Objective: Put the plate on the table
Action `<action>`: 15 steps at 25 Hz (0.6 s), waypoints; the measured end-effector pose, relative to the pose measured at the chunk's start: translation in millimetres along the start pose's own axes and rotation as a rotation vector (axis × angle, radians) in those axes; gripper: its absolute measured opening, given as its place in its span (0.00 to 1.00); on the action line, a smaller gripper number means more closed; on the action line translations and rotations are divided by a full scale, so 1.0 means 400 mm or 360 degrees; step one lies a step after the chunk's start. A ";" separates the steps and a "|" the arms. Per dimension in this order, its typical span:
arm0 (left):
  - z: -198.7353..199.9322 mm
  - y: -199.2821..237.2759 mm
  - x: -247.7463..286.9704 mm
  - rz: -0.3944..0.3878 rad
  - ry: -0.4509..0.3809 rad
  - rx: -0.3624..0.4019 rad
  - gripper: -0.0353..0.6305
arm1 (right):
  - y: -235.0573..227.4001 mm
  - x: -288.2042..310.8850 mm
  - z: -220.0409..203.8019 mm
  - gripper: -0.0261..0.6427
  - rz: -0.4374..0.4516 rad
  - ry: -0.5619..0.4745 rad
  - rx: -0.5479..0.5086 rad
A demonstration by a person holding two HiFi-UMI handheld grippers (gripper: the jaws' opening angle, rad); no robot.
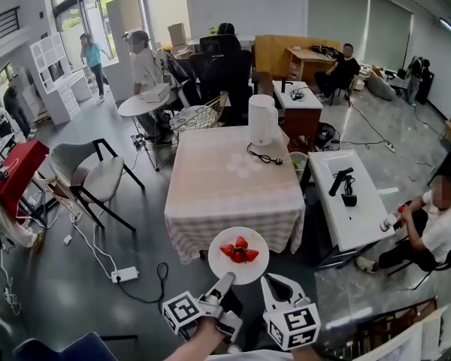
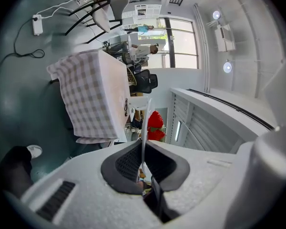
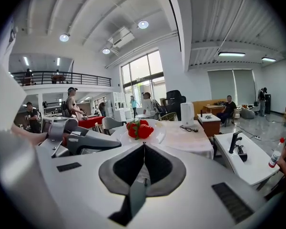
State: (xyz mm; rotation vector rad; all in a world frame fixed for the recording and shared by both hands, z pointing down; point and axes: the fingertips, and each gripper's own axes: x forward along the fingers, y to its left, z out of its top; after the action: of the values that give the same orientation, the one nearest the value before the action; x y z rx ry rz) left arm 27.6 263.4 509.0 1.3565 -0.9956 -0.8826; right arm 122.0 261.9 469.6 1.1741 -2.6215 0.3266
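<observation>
Lower centre, plate [image 1: 220, 264] rim disappears between left gripper [image 1: 228, 280] jaws; dark cord-like thing [image 1: 264, 157] on counter [image 1: 218, 186] too small to tell.

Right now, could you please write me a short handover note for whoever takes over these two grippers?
Left gripper: shut on the near rim of the plate.
Right gripper: shut, holding nothing, just beside that rim.
The plate: in the air with strawberries on it, short of the table.
Done: the plate is picked up.
Left: bring it over the table, set it down, release.
</observation>
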 end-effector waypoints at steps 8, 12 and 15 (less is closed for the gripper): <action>0.040 0.014 0.163 0.0038 -0.0035 -0.0005 0.08 | -0.136 0.111 0.020 0.05 0.0064 0.0035 0.0059; 0.049 0.033 0.243 0.0069 -0.0045 -0.0018 0.08 | -0.204 0.167 0.019 0.04 0.0112 0.0051 0.0068; 0.039 0.046 0.300 0.0096 -0.0043 -0.0056 0.08 | -0.260 0.187 0.021 0.05 0.0136 0.0060 0.0084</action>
State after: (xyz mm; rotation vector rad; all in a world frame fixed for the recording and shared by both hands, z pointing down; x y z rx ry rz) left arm 53.9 146.5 533.4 1.2816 -1.0319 -0.8710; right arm 150.9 139.5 495.8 1.0633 -2.6505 0.4327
